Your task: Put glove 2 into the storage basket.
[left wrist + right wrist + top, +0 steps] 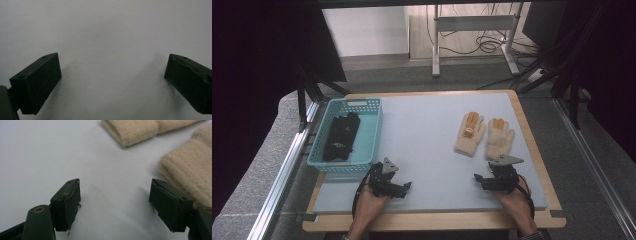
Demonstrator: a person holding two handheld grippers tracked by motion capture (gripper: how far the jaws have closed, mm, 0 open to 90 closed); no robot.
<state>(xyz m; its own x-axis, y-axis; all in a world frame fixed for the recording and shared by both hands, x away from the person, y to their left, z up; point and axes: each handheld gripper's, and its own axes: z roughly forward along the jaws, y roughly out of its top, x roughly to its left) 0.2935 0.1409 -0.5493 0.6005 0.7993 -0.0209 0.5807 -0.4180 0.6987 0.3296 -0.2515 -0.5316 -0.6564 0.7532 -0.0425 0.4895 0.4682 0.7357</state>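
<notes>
A wide stretch of bare grey mat is lying open between the teal basket at the left and the two beige gloves at the right. The right gripper, jaws spread, is sitting just short of the nearer glove's cuff, while the left gripper, jaws also apart, is facing unobstructed mat beside the basket's near corner.

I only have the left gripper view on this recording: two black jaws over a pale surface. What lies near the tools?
Observer: On the table's right side lie two beige gloves side by side, just ahead of the right tool.
Operator: Is that tool holding one?
Observer: No. In the right gripper view its jaws stand apart over bare mat, with the nearer glove's cuff beside the right-hand jaw.
Operator: And what is on my side?
Observer: A teal basket with dark cloth inside sits on the table's left side, just beyond the left tool.
</notes>
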